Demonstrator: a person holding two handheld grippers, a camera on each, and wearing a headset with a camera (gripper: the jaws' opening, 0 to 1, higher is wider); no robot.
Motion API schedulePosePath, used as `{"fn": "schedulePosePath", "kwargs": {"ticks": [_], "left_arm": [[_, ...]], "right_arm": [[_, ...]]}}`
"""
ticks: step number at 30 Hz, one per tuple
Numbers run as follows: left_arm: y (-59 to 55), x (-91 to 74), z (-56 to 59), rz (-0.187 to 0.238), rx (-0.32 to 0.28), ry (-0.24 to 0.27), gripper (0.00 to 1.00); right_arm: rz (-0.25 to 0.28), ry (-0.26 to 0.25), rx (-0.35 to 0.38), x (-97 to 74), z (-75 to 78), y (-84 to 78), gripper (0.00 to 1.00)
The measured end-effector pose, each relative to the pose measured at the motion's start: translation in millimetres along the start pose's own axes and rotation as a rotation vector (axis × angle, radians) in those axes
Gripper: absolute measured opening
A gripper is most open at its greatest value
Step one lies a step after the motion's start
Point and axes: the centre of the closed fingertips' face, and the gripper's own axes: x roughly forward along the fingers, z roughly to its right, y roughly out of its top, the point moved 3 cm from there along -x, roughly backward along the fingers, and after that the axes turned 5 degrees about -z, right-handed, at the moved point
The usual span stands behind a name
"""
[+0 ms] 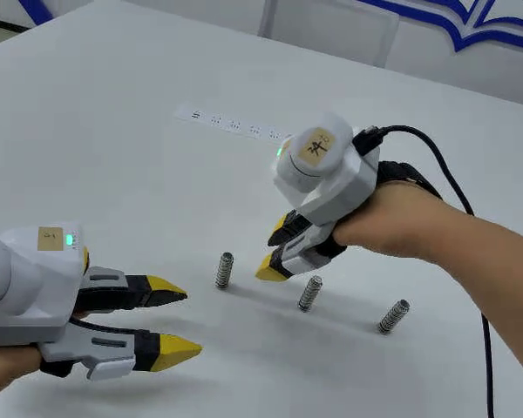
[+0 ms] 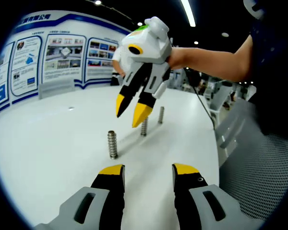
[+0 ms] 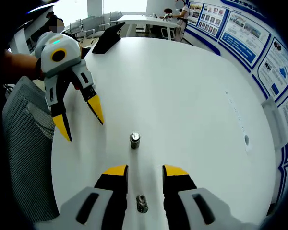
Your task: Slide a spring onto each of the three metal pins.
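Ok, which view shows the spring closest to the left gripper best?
The left gripper view: the spring stands upright and side-on just ahead of the left gripper, coils clear. The head view shows the spring smaller, from above at a slant. The right gripper view looks down on the spring nearly end-on.

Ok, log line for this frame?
springs: three, standing on table | left gripper: open, empty | right gripper: open, over springs

The springs (image 1: 309, 293) are dull grey metal. The table (image 1: 113, 157) is smooth, matt white. My left gripper (image 1: 192, 322) and right gripper (image 1: 266, 258) have glossy white plastic shells.
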Motion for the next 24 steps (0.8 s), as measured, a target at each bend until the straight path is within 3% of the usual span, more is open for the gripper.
{"fn": "schedulePosePath", "kwargs": {"ticks": [9,24], "left_arm": [[3.0,-2.6,-3.3,-0.003,0.003,0.014,0.43],[8.9,-5.1,-9.3,-0.002,-0.002,0.037,0.47]], "right_arm": [[0.052,-0.052,0.035,-16.7,10.3,-16.8,0.39],[0.144,-0.116,0.156,-41.4,15.5,-53.6,0.48]]}}
